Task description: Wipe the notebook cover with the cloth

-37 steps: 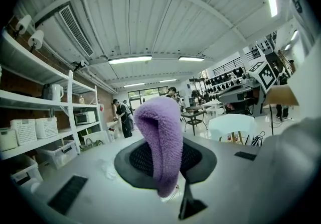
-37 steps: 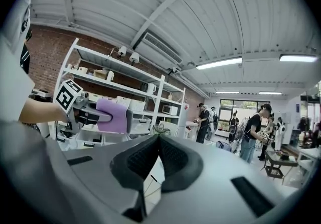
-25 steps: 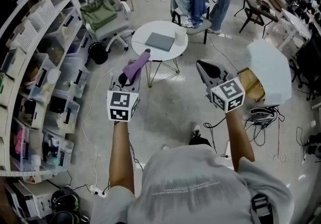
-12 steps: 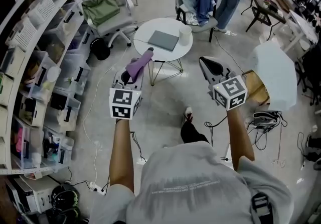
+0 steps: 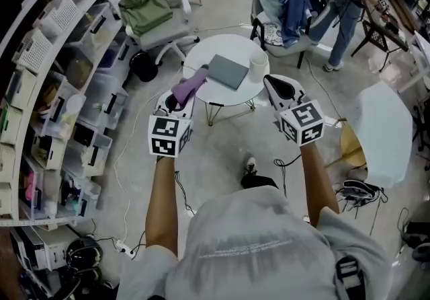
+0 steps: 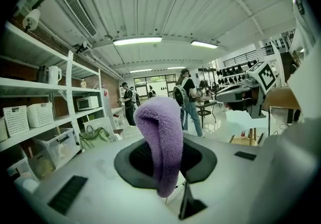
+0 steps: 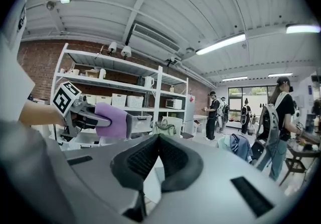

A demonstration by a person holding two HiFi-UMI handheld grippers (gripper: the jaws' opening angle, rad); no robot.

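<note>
Hanging loosely from the left claw [image 6: 165, 160], which is clamped on it, the cloth [image 5: 190, 85] could slip free, or later knock the cup [image 5: 259, 63] beside the notebook [image 5: 228, 71] on the round table [image 5: 235, 95] ahead. The right claw [image 7: 158, 158] looks closed and empty.

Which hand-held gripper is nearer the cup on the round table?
Right. The right hand-held gripper is just short of the cup; the left hand-held gripper, with the cloth, is left of the notebook.

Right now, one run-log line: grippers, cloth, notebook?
left gripper: shut on purple cloth | right gripper: shut, empty | notebook: flat on round table, untouched | wipe: not yet begun
</note>
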